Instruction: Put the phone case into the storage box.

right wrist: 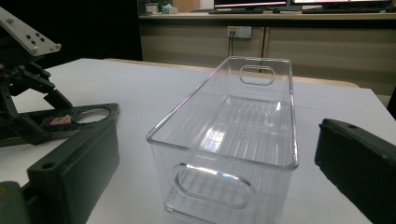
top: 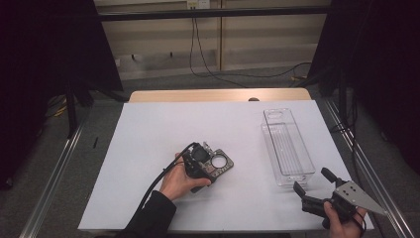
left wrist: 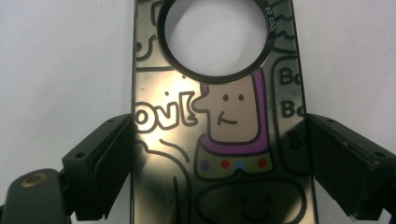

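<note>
**Phone case bracketed at the counter's middle, bin not yet filled**

The work in hand looks like moving the glossy dark phone case, printed with a cartoon figure and cut with a round camera opening, into the clear rectangular plastic bin. That move has barely begun.

In the high view the case lies flat on the white-covered counter, near its middle, with the left gripper lying over its 9 o'clock end. In the left gripper view the two black jaws stand at the case's long edges, one on each side. The left-hand jaw seems to touch the edge, while a sliver of case and shadow shows before the right-hand one, so I judge them wide and bracketing the case, not yet clamped on it. The case does not appear lifted.

The bin stands towards 3 o'clock of the case, well apart from it, its long axis running from 12 to 6 o'clock. The right gripper view looks into it: nothing lies inside. The right gripper hovers just off the bin's near end, at about 5 o'clock on the counter, jaws spread and holding nothing.

Left to do, as I judge it: clamp the case, lift it, carry it over the bin and release it inside.
</note>
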Demonstrator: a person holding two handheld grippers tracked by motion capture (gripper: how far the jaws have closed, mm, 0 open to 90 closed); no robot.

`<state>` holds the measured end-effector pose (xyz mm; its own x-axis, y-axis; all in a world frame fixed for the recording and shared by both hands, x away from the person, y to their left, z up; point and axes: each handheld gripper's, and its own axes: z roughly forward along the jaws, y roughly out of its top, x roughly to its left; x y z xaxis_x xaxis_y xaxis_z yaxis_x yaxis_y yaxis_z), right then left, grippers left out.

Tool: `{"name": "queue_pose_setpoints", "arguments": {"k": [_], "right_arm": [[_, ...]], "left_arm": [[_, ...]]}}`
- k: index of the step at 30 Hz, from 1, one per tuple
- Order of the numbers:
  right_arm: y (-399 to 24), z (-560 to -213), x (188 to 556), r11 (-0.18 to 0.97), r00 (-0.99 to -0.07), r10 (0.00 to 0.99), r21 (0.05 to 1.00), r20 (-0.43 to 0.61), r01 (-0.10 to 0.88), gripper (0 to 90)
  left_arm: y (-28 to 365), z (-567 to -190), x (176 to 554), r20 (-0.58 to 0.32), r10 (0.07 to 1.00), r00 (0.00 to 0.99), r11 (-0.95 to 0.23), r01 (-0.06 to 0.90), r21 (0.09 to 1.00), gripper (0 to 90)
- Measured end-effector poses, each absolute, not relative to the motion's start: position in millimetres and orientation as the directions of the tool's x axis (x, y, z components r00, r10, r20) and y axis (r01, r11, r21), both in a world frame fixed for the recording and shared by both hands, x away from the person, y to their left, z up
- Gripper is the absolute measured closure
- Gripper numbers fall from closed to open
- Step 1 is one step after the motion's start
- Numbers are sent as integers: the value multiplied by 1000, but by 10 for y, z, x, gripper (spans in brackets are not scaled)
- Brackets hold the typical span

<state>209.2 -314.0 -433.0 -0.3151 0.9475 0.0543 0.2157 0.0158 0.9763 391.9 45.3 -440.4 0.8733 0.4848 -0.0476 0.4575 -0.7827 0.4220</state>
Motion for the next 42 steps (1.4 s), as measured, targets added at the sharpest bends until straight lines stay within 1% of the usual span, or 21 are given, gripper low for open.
{"name": "queue_pose_setpoints", "arguments": {"k": [4, 18, 20, 21, 25, 27, 31, 32, 37, 42], "right_arm": [[-3140, -4330, 2090, 13, -313, 948, 976, 56, 217, 0], [-3141, -4329, 2090, 14, -312, 948, 976, 55, 216, 0], [-3142, -4329, 2090, 14, -311, 949, 976, 55, 216, 0], [-3142, -4328, 2089, 13, -311, 949, 976, 56, 216, 0], [-3142, -4328, 2089, 15, -312, 949, 977, 55, 215, 0], [-3143, -4328, 2089, 14, -312, 949, 977, 55, 215, 0], [-3142, -4328, 2089, 14, -312, 948, 976, 55, 215, 0], [-3141, -4328, 2090, 14, -312, 948, 976, 55, 216, 0], [-3143, -4330, 2091, 14, -311, 949, 976, 55, 217, 0], [-3141, -4329, 2090, 14, -312, 948, 976, 56, 216, 0]], "left_arm": [[436, -4389, 3922, -43, 485, 873, -791, 459, 404, 122], [486, -4406, 3897, -63, 511, 857, -749, 480, 456, 126], [497, -4403, 3902, -56, 505, 861, -753, 471, 459, 126], [496, -4411, 3890, -67, 515, 855, -739, 482, 471, 126], [516, -4408, 3875, -52, 527, 848, -732, 484, 480, 126], [543, -4397, 3886, -53, 517, 854, -740, 477, 474, 126], [590, -4358, 3888, -64, 529, 846, -709, 483, 515, 126], [595, -4348, 3884, -71, 537, 840, -689, 486, 537, 126], [658, -4259, 3886, -82, 533, 842, -646, 467, 603, 126], [705, -4213, 3875, -90, 535, 840, -614, 460, 642, 126]]}}
